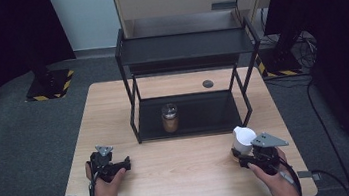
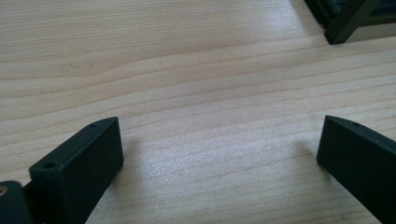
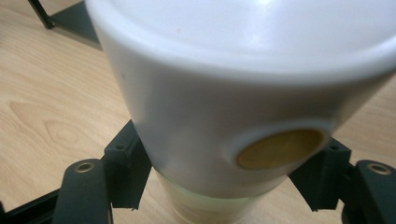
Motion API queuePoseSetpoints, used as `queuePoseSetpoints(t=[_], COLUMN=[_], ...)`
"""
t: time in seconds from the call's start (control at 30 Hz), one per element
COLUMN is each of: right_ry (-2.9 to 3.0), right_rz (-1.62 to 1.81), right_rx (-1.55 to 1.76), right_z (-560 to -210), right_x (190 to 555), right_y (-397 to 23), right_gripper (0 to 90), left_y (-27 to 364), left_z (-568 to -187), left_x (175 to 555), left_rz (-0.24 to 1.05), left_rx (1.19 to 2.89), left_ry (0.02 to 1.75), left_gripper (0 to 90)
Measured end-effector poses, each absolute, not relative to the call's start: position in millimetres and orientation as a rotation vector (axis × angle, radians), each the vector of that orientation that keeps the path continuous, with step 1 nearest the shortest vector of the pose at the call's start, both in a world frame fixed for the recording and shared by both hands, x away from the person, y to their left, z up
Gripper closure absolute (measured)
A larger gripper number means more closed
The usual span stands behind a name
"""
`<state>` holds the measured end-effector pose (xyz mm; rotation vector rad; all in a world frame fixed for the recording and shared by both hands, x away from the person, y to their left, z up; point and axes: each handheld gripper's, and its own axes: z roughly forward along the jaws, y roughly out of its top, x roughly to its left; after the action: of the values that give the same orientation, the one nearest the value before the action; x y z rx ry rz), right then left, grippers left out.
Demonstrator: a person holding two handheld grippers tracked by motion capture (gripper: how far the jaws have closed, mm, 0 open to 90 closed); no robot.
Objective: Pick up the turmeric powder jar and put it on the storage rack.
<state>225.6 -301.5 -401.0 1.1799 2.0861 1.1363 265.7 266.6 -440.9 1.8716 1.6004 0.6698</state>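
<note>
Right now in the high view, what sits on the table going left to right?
Left hand-held gripper → glass jar on the black rack's lower shelf → white cup held in the right hand-held gripper.

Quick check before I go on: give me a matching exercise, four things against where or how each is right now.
1. left hand-held gripper
2. right hand-held gripper
3. glass jar with brown contents
4. white plastic lidded container

a. on the black metal rack's lower shelf
b. between closed jaws
c. open over bare wood
d. gripping something

Pairs: 1-c, 2-d, 3-a, 4-b
</note>
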Motion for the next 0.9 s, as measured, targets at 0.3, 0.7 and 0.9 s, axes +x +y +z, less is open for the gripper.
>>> queuePoseSetpoints(t=[0.3,0.7,0.9], right_ry=[2.100,2.122,2.126], right_rz=[1.142,1.124,1.112], right_rx=[1.155,1.143,1.147], right_z=[-390,-383,-384], right_x=[242,263,276], right_y=[-288,-267,-260], right_gripper=[31.4,31.4,31.4], left_y=[266,266,266], left_z=[-441,-441,-441], left_x=[266,266,265], left_rz=[0.670,0.671,0.672], left_rx=[1.872,1.871,1.870], left_ry=[1.601,1.601,1.603], left_gripper=[0.0,0.0,0.0])
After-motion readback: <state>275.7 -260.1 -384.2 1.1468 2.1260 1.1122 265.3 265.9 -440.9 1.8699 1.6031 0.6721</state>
